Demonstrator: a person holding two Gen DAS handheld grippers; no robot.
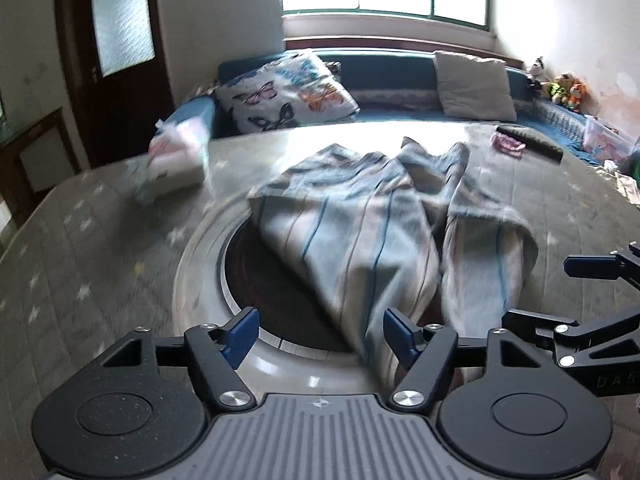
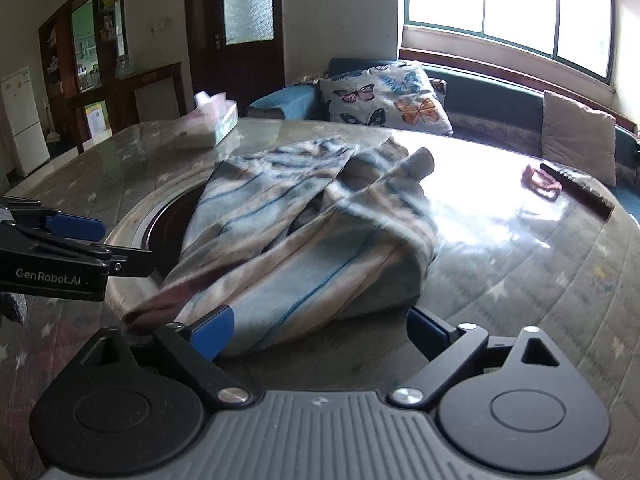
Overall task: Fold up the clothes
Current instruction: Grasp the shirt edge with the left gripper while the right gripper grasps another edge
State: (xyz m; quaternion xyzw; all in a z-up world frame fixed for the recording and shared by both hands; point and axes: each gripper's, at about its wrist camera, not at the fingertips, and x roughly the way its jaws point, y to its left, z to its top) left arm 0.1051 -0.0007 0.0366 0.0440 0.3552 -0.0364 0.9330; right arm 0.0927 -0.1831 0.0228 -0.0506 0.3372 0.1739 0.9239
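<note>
Lying crumpled on the table (image 1: 100, 240), striped cloth (image 1: 360, 216) sits just ahead of both jaws. Left gripper (image 1: 320, 334) and right gripper (image 2: 320, 334) jaws gape, holding nothing.

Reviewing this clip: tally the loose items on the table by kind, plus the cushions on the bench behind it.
Striped garment: 1
Tissue box: 1
Pink item: 1
Dark stick-like item: 1
Cushions: 2, butterfly and plain
Total: 6
</note>
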